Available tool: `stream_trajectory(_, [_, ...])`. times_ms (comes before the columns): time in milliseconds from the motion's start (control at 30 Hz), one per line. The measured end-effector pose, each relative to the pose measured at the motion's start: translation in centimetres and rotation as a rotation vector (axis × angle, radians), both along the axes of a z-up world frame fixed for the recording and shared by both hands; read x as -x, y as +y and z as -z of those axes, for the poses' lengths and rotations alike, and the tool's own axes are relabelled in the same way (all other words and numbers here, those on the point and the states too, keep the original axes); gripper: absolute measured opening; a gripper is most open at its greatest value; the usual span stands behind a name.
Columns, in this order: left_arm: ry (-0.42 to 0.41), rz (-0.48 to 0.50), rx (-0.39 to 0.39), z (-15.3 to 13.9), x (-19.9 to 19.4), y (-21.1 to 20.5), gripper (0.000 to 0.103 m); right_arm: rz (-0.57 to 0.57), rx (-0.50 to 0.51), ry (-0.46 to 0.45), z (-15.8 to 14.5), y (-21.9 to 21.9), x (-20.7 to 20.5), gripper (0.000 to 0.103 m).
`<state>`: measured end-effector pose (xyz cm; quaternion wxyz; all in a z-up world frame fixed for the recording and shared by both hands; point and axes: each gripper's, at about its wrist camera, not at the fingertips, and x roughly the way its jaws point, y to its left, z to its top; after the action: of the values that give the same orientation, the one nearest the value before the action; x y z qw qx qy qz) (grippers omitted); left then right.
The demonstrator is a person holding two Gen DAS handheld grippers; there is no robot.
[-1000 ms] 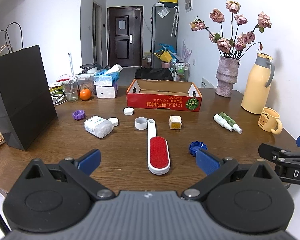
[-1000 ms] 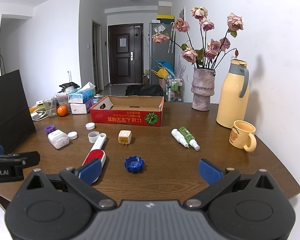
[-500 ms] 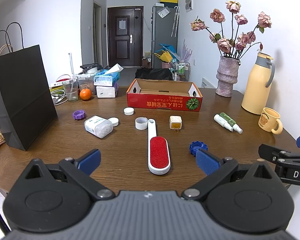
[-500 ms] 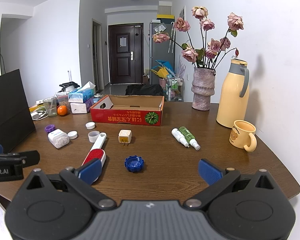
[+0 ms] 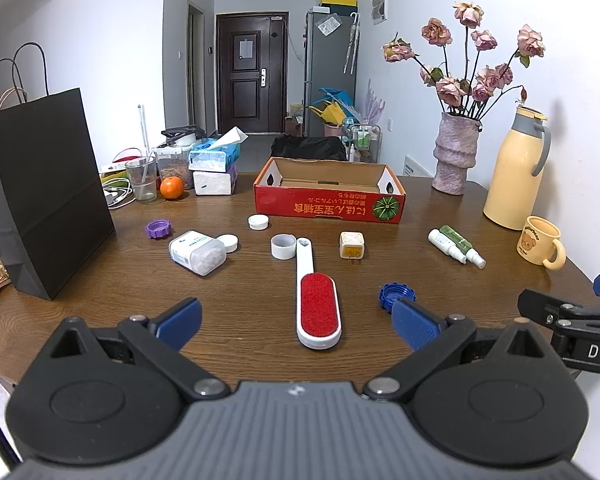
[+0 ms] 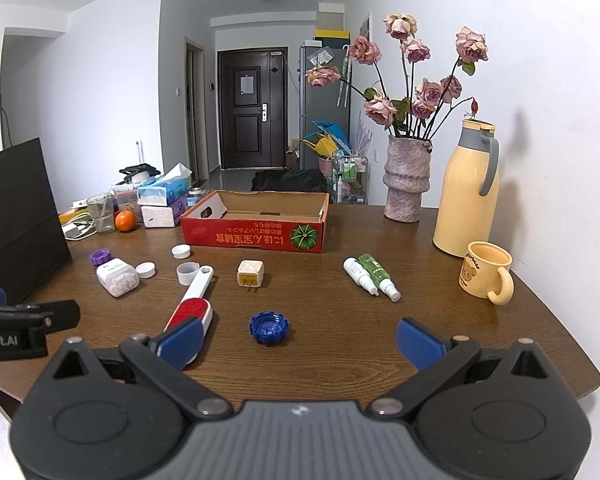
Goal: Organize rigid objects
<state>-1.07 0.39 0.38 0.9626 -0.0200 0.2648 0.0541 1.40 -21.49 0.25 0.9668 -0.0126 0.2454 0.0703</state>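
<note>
Tabletop [image 5: 240, 296]: lint brush [image 5: 317, 304] between left gripper [image 5: 296, 322] fingers

box [image 5: 328, 204] behind lint brush [image 5: 318, 308] | cap [image 5: 394, 296] right of brush | 2 bottles [image 5: 454, 245] before jug [image 5: 514, 168]

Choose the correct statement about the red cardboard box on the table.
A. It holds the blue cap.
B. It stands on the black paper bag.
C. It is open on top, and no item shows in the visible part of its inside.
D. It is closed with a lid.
C: the red cardboard box is open on top, no item shows in it, and the blue cap lies on the table.
</note>
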Motion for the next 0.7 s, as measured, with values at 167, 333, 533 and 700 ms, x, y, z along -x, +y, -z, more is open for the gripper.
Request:
stream_trajectory(167, [0.0,0.001,0.0,0.0,-0.02,0.03,0.103,-0.001,0.0,0.0,-0.03,-0.04,0.08,0.103])
stream_trajectory(333, [0.0,0.0,0.0,0.0,0.0,0.12,0.103,-0.003,-0.001,-0.005,-0.14,0.14,0.29,0.103])
stream_trajectory(533, [0.0,0.0,0.0,-0.01,-0.01,0.12,0.103,-0.004,-0.002,-0.006,-0.15,0.07,0.24,0.103])
stream_trajectory(700, [0.0,0.001,0.0,-0.01,0.0,0.09,0.103,-0.004,-0.001,-0.005,-0.14,0.05,0.18,0.103])
